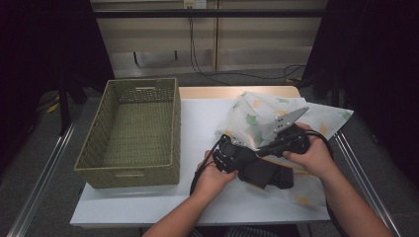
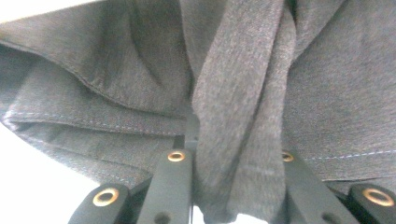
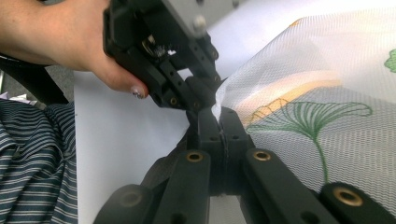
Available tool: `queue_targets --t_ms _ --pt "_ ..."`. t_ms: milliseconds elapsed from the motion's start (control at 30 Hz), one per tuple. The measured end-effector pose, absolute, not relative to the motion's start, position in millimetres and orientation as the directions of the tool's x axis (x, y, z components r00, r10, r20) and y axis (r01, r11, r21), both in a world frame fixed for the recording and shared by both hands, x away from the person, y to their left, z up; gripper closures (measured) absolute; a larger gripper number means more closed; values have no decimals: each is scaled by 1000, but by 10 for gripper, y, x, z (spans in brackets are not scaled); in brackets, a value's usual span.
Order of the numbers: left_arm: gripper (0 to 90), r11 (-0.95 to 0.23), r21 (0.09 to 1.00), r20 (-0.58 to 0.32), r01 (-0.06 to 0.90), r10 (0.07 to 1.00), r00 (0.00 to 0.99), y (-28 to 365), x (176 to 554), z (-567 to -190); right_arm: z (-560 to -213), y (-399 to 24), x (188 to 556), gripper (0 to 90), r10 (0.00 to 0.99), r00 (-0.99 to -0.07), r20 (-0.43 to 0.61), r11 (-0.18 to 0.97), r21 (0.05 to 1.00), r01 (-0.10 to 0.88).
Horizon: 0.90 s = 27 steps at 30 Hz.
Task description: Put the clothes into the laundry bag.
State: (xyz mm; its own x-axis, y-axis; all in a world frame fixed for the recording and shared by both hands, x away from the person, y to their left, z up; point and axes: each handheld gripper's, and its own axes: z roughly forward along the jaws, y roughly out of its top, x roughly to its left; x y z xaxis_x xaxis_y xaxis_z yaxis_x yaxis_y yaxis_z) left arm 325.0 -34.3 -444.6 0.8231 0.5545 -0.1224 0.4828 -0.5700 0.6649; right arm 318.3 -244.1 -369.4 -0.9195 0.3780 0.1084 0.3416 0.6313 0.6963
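Both claws are built of matte black links w/ brass-ringed rivets at the pivots — seen close up on the left claw (image 2: 233, 186) and the right claw (image 3: 219, 140). A grey three-cornered plate is mounted atop the right claw, approx. at its rear, and a black cable is looped from each body. Forearms are left bare — no sleeves seen. A dark shirt w/ thin pale stripes (image 3: 32, 158) is worn. A glittery-painted thumbnail (image 3: 137, 92) is noted.
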Motion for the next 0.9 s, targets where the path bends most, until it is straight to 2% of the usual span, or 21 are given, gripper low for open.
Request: queue_targets --t_ms 167,333,400,533,633,900 --pt "789 -497 726 -125 476 585 801 -369 3295 -4271 -3663 -2438 3172 900 374 -921 105 627 703 335" --pt "789 -419 767 -146 485 623 768 -453 3359 -4288 -3627 -2453 3170 900 382 -919 101 619 711 336" --pt "786 -401 765 -167 503 632 757 -502 3387 -4351 -3629 -2464 3176 900 383 -918 104 618 709 338" --pt "766 -439 724 -190 532 614 766 -553 3445 -4526 -3680 -2472 3189 900 390 -914 111 621 701 350" --pt "735 -459 713 -201 531 591 781 -516 3452 -4534 -3726 -2471 3192 900 386 -914 126 623 695 358" --pt "538 -483 702 -208 523 564 799 -355 3353 -4404 -3760 -2482 3198 900 389 -913 127 624 692 362"
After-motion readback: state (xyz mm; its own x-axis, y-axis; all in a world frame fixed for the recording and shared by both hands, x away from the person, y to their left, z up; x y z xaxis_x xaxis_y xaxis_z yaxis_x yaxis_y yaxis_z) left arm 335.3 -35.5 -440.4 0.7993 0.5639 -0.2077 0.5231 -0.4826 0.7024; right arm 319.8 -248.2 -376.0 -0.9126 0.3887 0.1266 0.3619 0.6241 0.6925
